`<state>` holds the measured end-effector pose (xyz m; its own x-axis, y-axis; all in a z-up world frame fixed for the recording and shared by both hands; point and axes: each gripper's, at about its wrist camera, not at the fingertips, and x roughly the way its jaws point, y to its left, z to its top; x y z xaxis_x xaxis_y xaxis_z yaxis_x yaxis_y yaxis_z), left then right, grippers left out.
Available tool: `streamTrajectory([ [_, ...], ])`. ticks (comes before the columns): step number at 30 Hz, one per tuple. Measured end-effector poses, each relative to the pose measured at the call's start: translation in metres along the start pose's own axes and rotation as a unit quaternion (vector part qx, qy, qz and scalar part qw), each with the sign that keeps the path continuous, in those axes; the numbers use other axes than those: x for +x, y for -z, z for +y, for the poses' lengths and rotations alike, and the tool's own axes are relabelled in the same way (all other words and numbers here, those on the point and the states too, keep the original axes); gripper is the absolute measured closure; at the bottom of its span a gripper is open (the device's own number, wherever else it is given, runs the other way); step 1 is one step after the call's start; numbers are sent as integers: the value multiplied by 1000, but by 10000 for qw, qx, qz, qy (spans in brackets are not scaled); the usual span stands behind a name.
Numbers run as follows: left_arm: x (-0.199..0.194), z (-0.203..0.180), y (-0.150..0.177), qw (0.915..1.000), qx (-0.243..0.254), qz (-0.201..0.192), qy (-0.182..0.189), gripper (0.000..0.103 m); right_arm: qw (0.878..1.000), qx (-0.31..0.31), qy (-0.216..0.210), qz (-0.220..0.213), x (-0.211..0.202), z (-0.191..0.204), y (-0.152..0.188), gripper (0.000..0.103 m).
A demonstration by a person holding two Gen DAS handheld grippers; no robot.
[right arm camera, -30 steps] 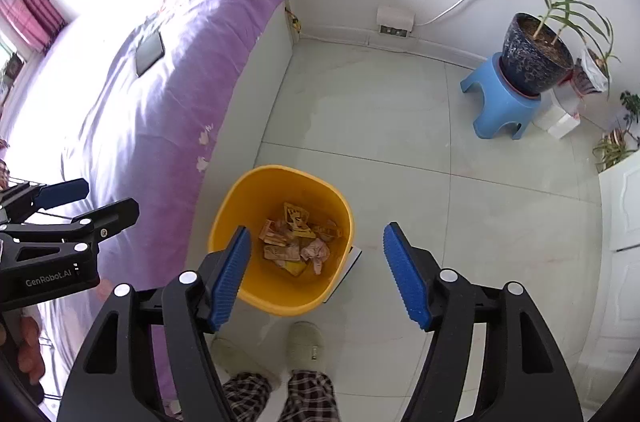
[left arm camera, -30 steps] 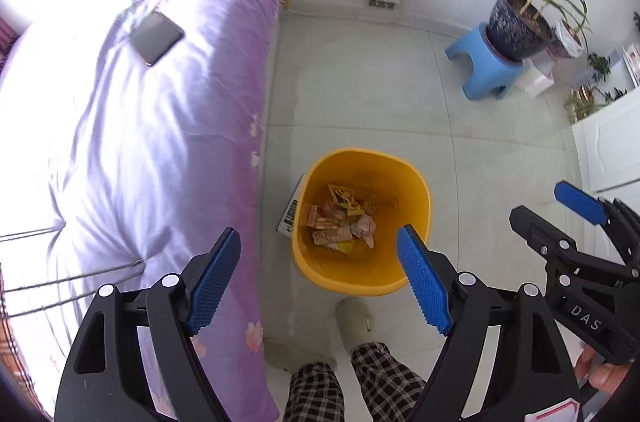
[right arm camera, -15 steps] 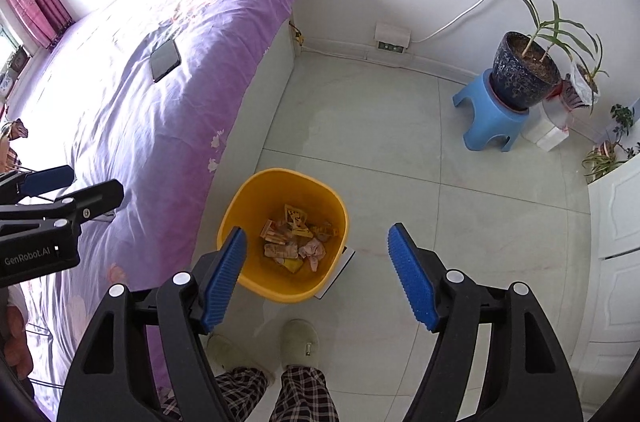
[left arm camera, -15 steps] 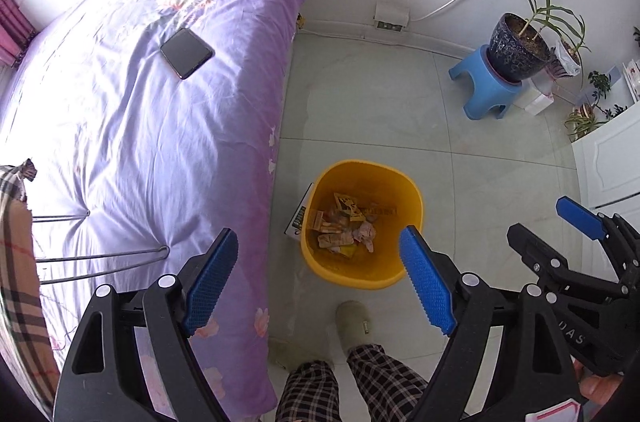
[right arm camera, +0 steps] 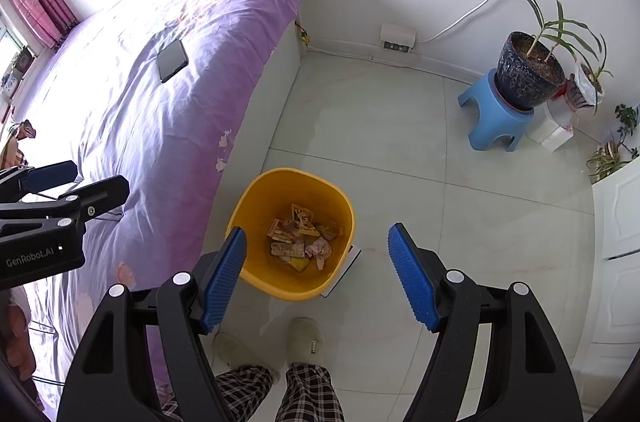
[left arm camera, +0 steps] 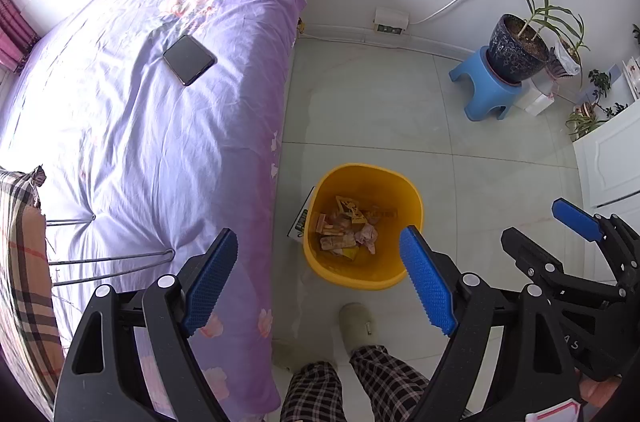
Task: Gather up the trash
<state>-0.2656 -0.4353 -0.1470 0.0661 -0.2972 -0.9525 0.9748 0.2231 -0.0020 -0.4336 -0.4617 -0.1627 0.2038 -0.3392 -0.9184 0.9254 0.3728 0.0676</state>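
A yellow trash bin (left arm camera: 412, 206) (right arm camera: 256, 202) stands on the tiled floor beside the bed. It holds several crumpled wrappers and paper scraps (left arm camera: 346, 228) (right arm camera: 302, 238). My left gripper (left arm camera: 316, 278) is open and empty, held high above the floor between bed edge and bin. My right gripper (right arm camera: 316, 272) is open and empty, high above the bin's near rim. Each gripper shows at the edge of the other's view.
A purple bed (left arm camera: 152, 126) fills the left, with a black phone (left arm camera: 188, 59) on it. A flat box (left arm camera: 300, 218) lies beside the bin. A blue stool (left arm camera: 490, 88) with a potted plant (left arm camera: 520, 50) stands at the far right wall. The person's slippered feet (right arm camera: 304, 342) are below.
Both grippers have risen and pulled back; the bin looks smaller and more of the bed and wall shows. Both stay open and empty.
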Motion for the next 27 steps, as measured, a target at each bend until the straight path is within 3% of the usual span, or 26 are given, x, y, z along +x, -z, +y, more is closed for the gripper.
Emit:
streamTrajectory([
  [27, -2, 2, 3, 10000, 20, 9, 4, 20, 9999, 95, -82, 40, 1, 2, 0, 28],
])
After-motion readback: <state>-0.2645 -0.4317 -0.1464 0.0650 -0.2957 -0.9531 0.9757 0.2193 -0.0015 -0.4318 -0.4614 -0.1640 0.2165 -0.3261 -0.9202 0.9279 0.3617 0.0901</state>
